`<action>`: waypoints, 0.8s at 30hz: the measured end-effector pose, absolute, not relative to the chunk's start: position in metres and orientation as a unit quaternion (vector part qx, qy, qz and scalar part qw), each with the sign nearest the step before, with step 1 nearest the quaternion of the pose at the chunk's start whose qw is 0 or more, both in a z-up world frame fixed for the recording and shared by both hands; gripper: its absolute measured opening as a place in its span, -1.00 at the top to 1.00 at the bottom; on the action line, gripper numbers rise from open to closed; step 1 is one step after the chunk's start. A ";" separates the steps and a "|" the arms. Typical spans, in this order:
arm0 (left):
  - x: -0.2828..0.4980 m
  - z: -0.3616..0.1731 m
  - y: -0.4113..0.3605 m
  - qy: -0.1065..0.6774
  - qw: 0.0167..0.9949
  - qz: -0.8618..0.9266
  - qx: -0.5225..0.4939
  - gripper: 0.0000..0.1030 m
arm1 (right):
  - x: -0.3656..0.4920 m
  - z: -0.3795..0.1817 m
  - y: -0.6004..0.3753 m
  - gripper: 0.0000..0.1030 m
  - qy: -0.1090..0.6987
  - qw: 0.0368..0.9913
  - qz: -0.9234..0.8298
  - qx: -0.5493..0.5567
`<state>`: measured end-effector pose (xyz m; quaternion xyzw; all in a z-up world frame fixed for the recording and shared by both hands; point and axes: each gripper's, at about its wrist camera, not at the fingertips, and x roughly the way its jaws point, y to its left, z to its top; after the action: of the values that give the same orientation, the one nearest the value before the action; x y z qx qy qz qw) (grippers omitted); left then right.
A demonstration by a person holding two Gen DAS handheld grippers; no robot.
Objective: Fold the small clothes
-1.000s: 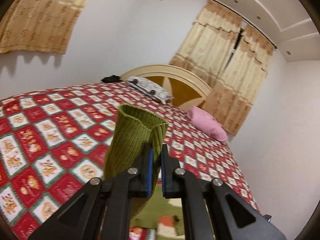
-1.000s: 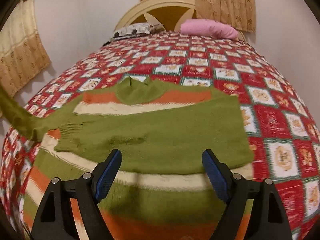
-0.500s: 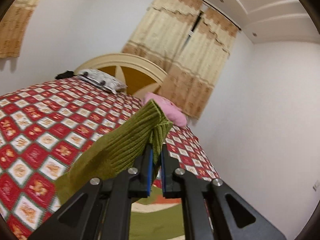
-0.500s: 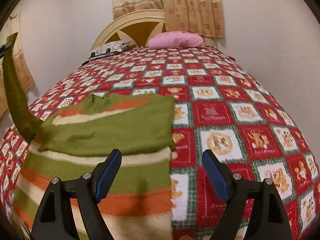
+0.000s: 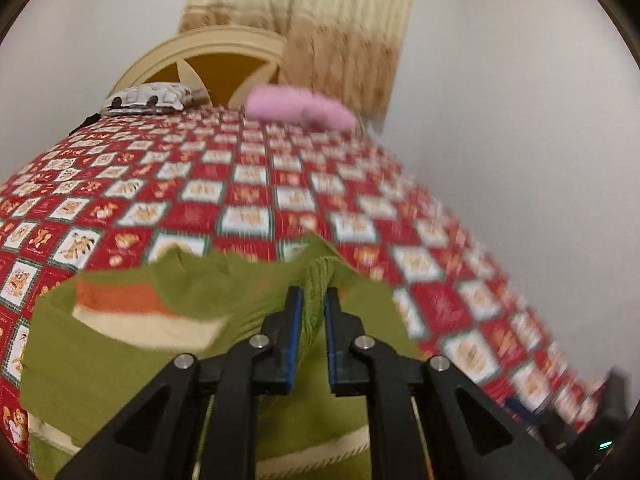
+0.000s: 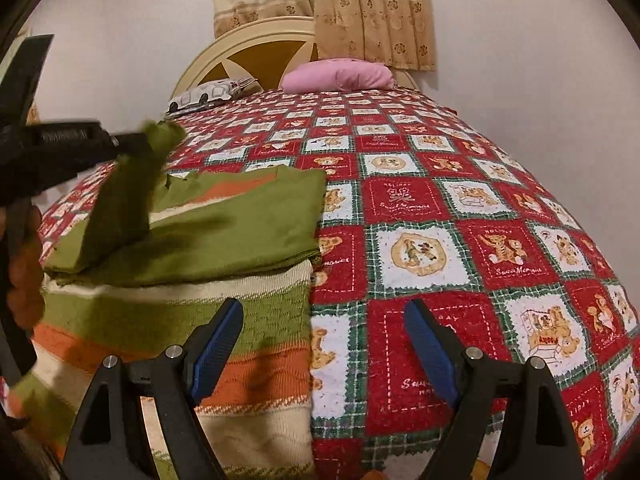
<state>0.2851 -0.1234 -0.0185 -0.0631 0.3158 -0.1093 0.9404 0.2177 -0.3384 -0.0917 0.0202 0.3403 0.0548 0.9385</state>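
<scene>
Sleeve (image 5: 318,280) swung over the sweater (image 6: 224,224), clamped in left tongs (image 5: 311,300).

Left wrist view: sitting low and close over the sweater (image 5: 120,360), facing the headboard (image 5: 212,56). Right wrist view: looking likewise from beside it; both sharing bedspread (image 6: 440,200) and pink pillow (image 6: 340,76).

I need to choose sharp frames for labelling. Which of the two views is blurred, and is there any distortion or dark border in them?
Left wrist view: motion blur smears the bedspread and curtain, though the left gripper, shut on the green sleeve, stays sharp. Right wrist view: mostly sharp; only the sleeve is smeared. Both views: fisheye bulges the bed, with dark corners.
</scene>
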 end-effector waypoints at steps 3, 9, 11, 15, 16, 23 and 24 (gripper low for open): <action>0.267 -0.019 -0.122 0.312 0.940 -0.126 -0.048 0.29 | 0.215 -0.093 -0.338 -0.61 0.337 0.940 0.049 0.016; 0.236 -0.016 -0.072 0.281 0.956 -0.079 -0.002 -0.39 | 0.216 -0.097 -0.344 -0.61 0.343 0.937 0.054 0.032; 0.239 -0.028 -0.042 0.296 0.954 -0.021 0.033 -0.39 | 0.215 -0.096 -0.346 -0.61 0.340 0.938 0.060 0.039; 0.228 -0.054 0.026 0.338 0.938 0.069 0.030 -0.39 | 0.212 -0.078 -0.345 -0.61 0.327 0.940 0.087 0.046; 0.224 -0.059 0.041 0.346 0.935 0.078 0.018 -0.40 | 0.213 -0.072 -0.342 -0.61 0.325 0.939 0.098 0.052; 0.210 -0.089 0.089 0.368 0.919 0.126 -0.062 -0.54 | 0.261 -0.049 -0.289 -0.41 0.369 0.906 0.196 0.063; 0.211 -0.090 0.089 0.371 0.917 0.128 -0.066 -0.54 | 0.271 -0.054 -0.281 -0.28 0.385 0.900 0.196 0.059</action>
<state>0.2113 0.0894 -0.0903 -0.0661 0.3712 0.1281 0.9173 0.2706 -0.2809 -0.0538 0.0590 0.3851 0.1958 0.8999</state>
